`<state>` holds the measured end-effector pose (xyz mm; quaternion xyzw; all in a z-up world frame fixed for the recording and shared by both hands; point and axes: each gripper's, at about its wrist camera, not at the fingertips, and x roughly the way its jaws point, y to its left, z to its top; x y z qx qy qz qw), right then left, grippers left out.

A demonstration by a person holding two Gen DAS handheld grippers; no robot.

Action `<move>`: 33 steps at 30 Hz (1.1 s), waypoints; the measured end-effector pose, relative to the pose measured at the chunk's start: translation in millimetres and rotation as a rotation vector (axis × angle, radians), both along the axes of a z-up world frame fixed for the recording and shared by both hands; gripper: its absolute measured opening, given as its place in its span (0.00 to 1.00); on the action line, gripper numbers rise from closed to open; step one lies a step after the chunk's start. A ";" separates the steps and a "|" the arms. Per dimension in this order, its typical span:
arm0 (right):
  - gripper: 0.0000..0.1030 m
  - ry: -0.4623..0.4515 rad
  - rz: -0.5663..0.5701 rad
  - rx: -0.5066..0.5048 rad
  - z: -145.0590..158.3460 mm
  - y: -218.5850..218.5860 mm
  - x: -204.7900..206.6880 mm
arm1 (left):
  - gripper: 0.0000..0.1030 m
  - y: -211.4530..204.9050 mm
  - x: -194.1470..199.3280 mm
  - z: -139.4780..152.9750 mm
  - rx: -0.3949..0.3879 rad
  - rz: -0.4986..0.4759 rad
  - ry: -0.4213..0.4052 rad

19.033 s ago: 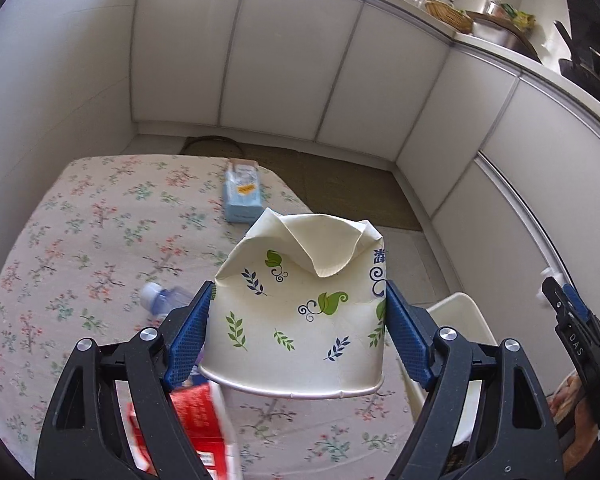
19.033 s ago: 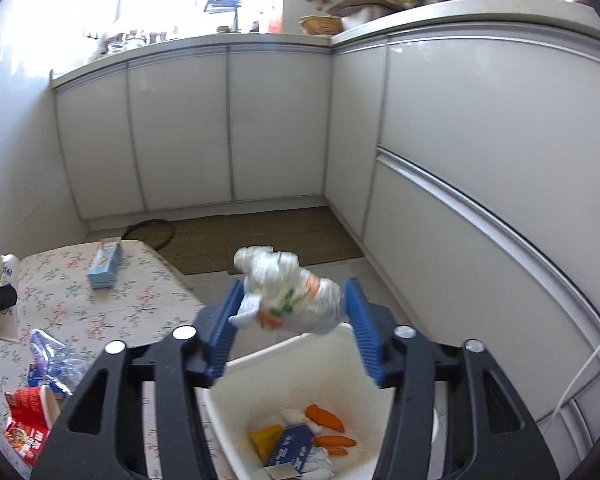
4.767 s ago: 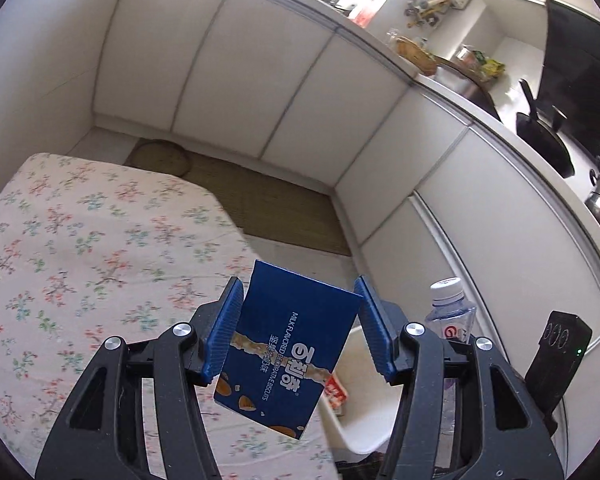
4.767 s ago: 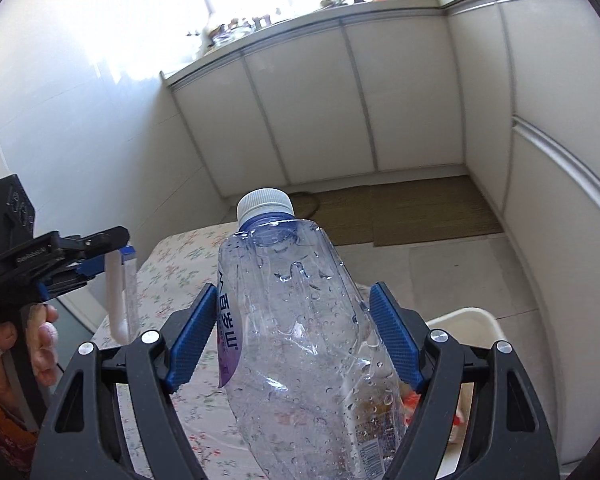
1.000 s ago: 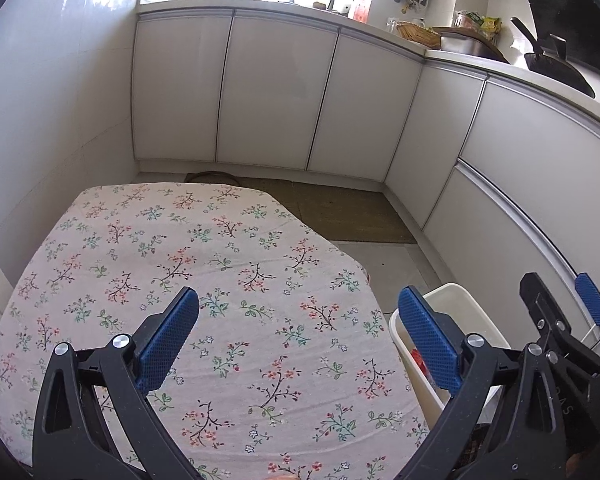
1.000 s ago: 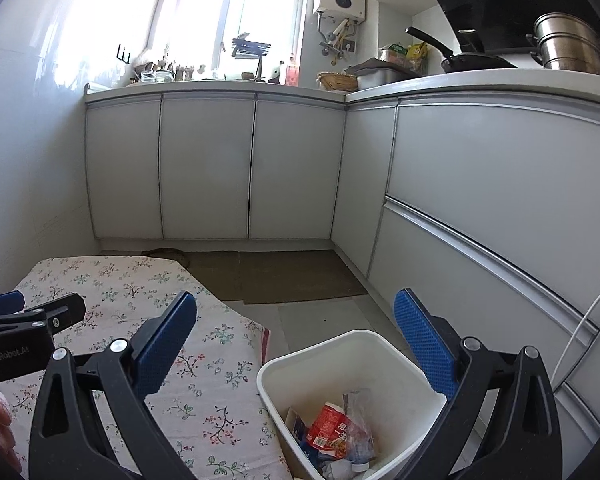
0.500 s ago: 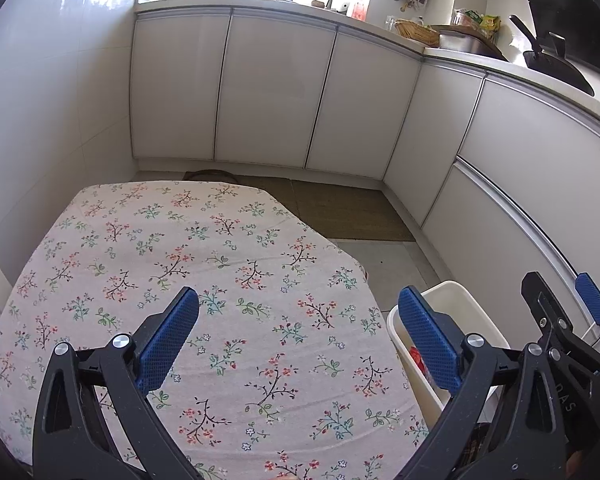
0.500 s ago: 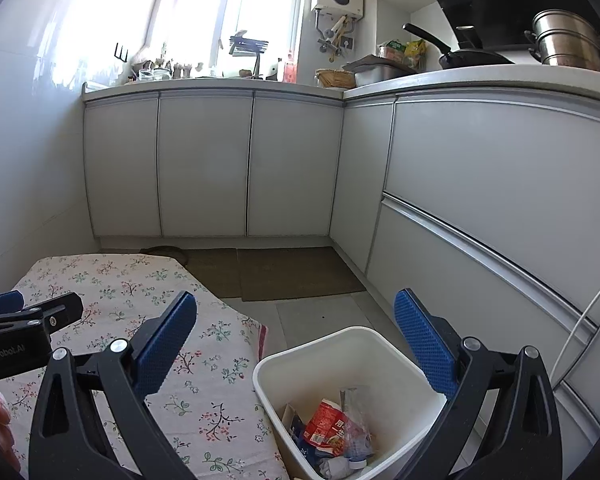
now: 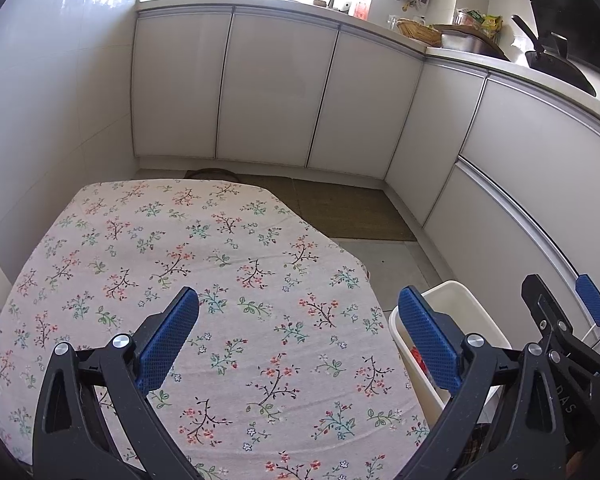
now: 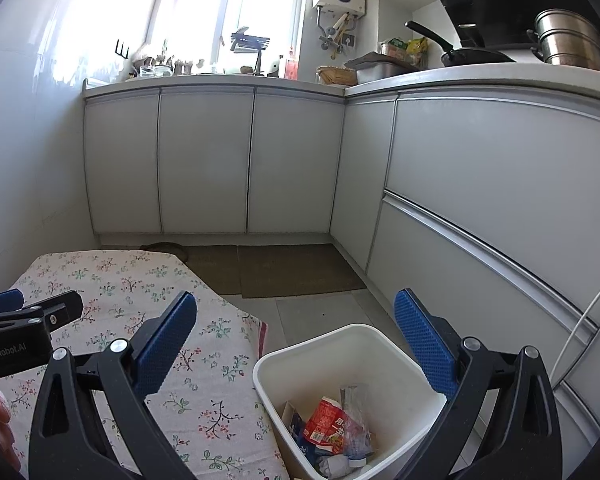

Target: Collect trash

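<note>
My left gripper (image 9: 298, 316) is open and empty, held above the flowered tablecloth (image 9: 172, 264), which has no trash on it. My right gripper (image 10: 296, 320) is open and empty, held above and behind the white bin (image 10: 324, 348). The bin holds trash: a red cup (image 10: 326, 424), a crushed clear bottle (image 10: 354, 408), a blue carton and crumpled paper. The bin (image 9: 456, 312) also shows at the table's right edge in the left wrist view, with the right gripper (image 9: 560, 312) beyond it. The left gripper (image 10: 28, 308) shows at the left in the right wrist view.
White cabinets (image 9: 272, 96) run along the back and right under a cluttered counter (image 10: 380, 68). A brown mat (image 10: 284, 268) lies on the floor between table and cabinets. A white cable (image 10: 580, 320) hangs at the right. A white wall (image 9: 40, 120) stands left of the table.
Both grippers have stayed open and empty. The views have shifted only slightly; the bin sits a little lower in the right wrist view.
</note>
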<state>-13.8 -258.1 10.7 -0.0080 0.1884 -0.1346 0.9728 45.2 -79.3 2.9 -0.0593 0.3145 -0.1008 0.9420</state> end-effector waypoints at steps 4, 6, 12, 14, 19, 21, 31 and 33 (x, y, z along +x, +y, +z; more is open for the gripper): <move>0.93 0.002 -0.004 0.004 0.8 -0.1 -0.1 | 0.93 -0.1 -0.7 -0.4 -0.004 -0.011 -0.004; 0.93 0.004 -0.004 0.004 0.7 0.3 0.1 | 0.93 -1.4 -1.0 -0.8 -0.001 -0.019 -0.006; 0.94 0.005 -0.004 0.005 0.7 0.2 0.0 | 0.90 -4.0 -1.4 -2.2 0.018 -0.031 -0.017; 0.93 0.003 -0.007 0.005 0.7 0.9 -0.5 | 0.89 -4.3 -1.4 -2.8 0.020 -0.033 -0.017; 0.93 0.005 -0.008 0.004 0.1 1.7 -0.5 | 0.88 -6.0 -1.9 -2.7 0.023 -0.045 -0.018; 0.93 0.005 -0.010 0.005 0.3 1.9 -0.5 | 0.88 -6.3 -2.0 -2.9 0.023 -0.045 -0.018; 0.93 0.010 -0.020 0.007 -1.0 1.2 1.4 | 0.91 -5.6 -0.8 -3.2 0.010 -0.039 -0.003; 0.94 0.010 -0.021 0.008 -1.0 1.3 1.4 | 0.92 -4.6 -0.6 -3.3 0.009 -0.036 -0.001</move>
